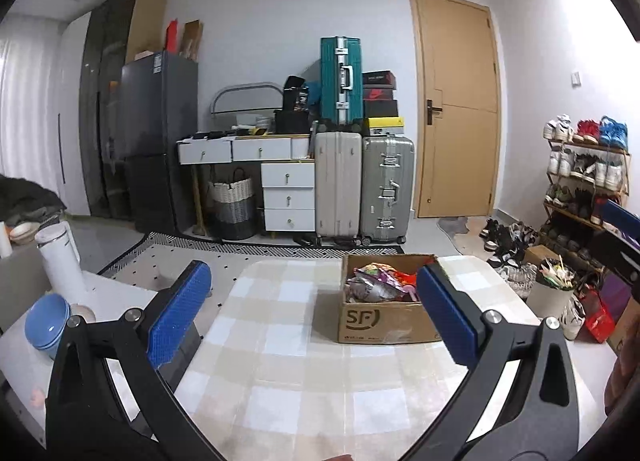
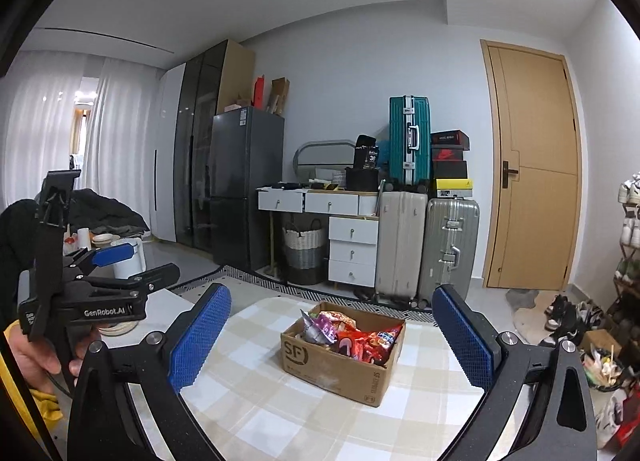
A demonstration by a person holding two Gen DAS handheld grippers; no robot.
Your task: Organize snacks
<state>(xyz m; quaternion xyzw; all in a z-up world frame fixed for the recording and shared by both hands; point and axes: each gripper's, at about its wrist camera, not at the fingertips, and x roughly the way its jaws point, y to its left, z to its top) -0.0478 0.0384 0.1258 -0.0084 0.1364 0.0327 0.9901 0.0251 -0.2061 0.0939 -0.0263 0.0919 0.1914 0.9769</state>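
Snack box on checked table — both grippers empty.
Cardboard box (image 2: 340, 357) of snack packets (image 2: 352, 335) sits mid-table (image 2: 256, 413); left gripper (image 1: 314, 315) and right gripper (image 2: 332, 341) gape wide — holding nothing, short of it.

A lived-in home, likely an apartment entry and living area: a tan wooden door (image 2: 534, 165), a wooden shoe rack crowded with sneakers (image 1: 586, 173), stacked hard-shell suitcases (image 2: 428, 213), a dark grey fridge (image 2: 246, 185), and sheer white curtains (image 2: 52, 129).
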